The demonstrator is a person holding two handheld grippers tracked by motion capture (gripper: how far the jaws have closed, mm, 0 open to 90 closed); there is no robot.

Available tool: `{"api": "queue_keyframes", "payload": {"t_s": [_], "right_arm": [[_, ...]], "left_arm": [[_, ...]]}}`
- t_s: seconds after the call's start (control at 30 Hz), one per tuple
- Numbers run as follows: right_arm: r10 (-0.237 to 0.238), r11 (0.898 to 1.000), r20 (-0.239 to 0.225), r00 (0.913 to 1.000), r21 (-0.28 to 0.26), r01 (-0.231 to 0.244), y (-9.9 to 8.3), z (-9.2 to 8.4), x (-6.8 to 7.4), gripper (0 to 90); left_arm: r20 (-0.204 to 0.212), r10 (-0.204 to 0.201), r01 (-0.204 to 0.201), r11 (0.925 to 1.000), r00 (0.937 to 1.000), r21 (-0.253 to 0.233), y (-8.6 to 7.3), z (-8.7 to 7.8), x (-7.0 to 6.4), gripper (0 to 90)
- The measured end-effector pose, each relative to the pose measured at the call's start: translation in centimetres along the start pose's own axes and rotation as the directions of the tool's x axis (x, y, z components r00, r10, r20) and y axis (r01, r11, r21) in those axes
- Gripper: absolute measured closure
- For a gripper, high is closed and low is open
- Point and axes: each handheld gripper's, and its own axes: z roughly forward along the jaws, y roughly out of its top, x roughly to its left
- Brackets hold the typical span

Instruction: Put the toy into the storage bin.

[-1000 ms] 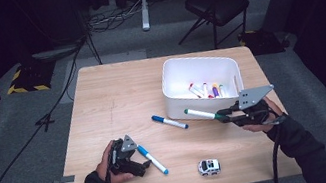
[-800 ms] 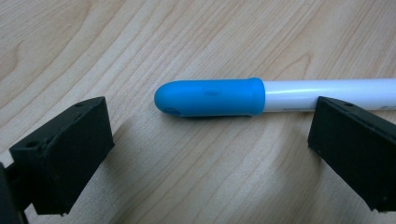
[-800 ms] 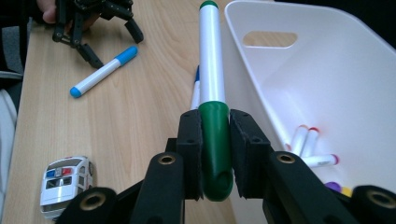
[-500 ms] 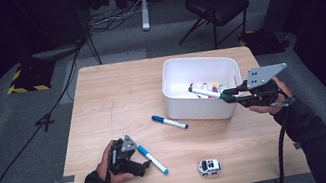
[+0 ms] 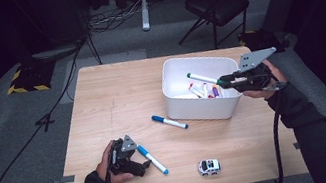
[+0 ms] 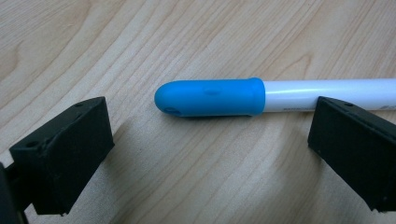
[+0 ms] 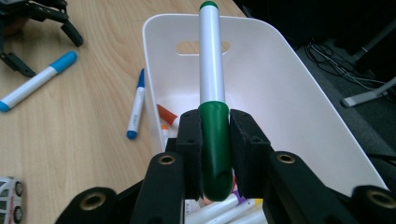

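My right gripper [image 5: 222, 81] is shut on the green cap of a green-and-white marker [image 7: 212, 70]. It holds the marker level over the white bin [image 5: 202, 107], above several markers lying inside. My left gripper [image 5: 139, 162] rests open on the table near the front left. A light-blue-capped marker [image 6: 210, 96] lies just ahead of its spread fingers [image 6: 65, 154], untouched. A dark blue marker [image 5: 170, 122] lies on the wood left of the bin.
A small white toy car [image 5: 209, 166] sits near the table's front edge. The bin's tall walls [image 7: 289, 93] surround the held marker's tip. A black chair [image 5: 219, 3] and cables lie on the floor beyond the table.
My right gripper has risen and moved away from the front edge with the green marker, from beside the bin's front corner to over its inside. The left gripper has stayed put.
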Motion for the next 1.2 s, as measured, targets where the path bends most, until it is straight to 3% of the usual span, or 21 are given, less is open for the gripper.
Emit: {"api": "queue_keyframes", "payload": {"t_s": [0.2,0.47,0.67,0.9,1.03,1.2], "right_arm": [[0.014,0.999,0.001,0.9999,0.034,-0.014,0.1,1.5,-1.0,75.4],[0.014,0.992,0.001,0.9999,0.128,-0.014,-0.1,3.8,-2.2,75.3],[0.03,0.98,-0.006,0.9995,0.198,-0.028,-0.9,5.2,-2.7,75.3],[0.019,0.955,-0.025,0.9995,0.297,-0.011,-2.1,6.4,-2.9,75.3],[0.044,0.948,-0.03,0.9986,0.316,-0.033,-2.6,6.3,-2.9,75.3],[0.048,0.948,-0.009,0.9988,0.316,-0.042,-2.7,5.9,-3.1,73.6]], "left_arm": [[-0.001,0.0,0.0,1.0,1.0,0.0,0.0,0.0,0.0,0.2],[0.001,0.0,0.0,1.0,1.0,-0.002,0.0,0.0,0.0,0.2],[0.0,0.002,-0.002,1.0,1.0,0.002,0.0,0.0,0.0,0.2],[0.001,0.002,-0.002,1.0,1.0,0.0,0.0,0.0,0.0,0.2],[0.0,0.001,-0.001,1.0,1.0,0.0,0.0,0.0,0.0,0.2],[0.0,0.0,0.0,1.0,1.0,0.0,0.0,0.0,0.0,0.2]]}}
